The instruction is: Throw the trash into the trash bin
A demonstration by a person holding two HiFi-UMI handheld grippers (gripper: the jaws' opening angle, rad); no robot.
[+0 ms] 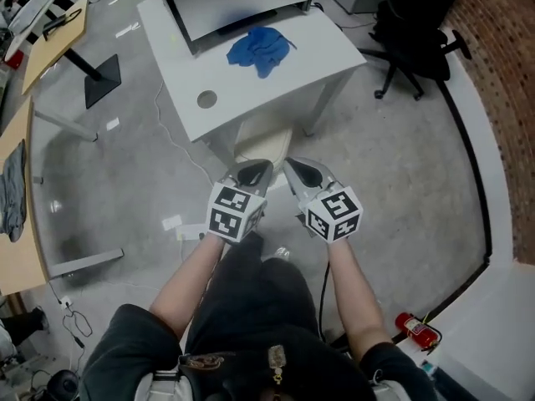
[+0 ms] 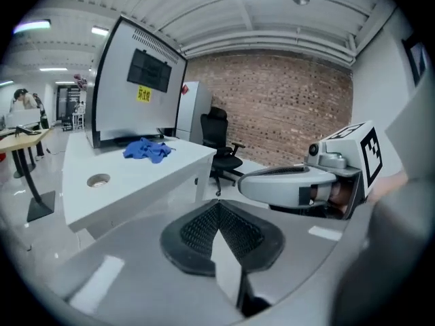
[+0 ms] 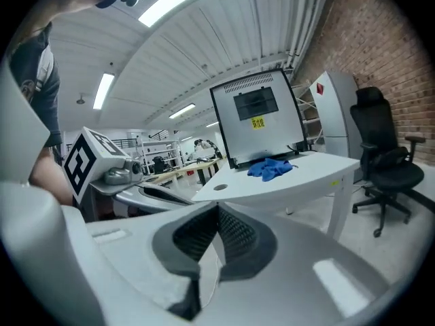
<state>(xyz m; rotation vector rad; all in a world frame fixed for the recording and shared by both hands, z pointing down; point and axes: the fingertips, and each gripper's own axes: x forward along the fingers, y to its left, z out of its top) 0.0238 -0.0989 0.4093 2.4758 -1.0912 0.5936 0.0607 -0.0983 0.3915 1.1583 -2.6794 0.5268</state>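
Trash: a crumpled blue soft thing (image 1: 257, 47), maybe a cloth or a glove. It lies on the flat white table (image 1: 242, 90), just in front of the big grey screen (image 1: 242, 7).
Bin: a cream round bin (image 1: 261, 139) seems to stand on the floor under the table's near edge. Part of it is hidden.
Left gripper (image 1: 249, 174): its two jaws are pinched tight together. Nothing is between them.
Right gripper (image 1: 308, 174): the same, jaws pressed together and empty.
Where the grippers are: side by side in front of the person, well apart from the blue trash.
How it will feel: I think it is light, soft and floppy. It should not break or slip much, but loose bits may hang down.
Where to grab: the puffy bunched-up middle, so that a thick fold sits between the jaws. A thin edge could slide out.
First thing needed: the jaws must open wide before they can take it.
Watch out: a dangling corner could catch on the bin's rim.
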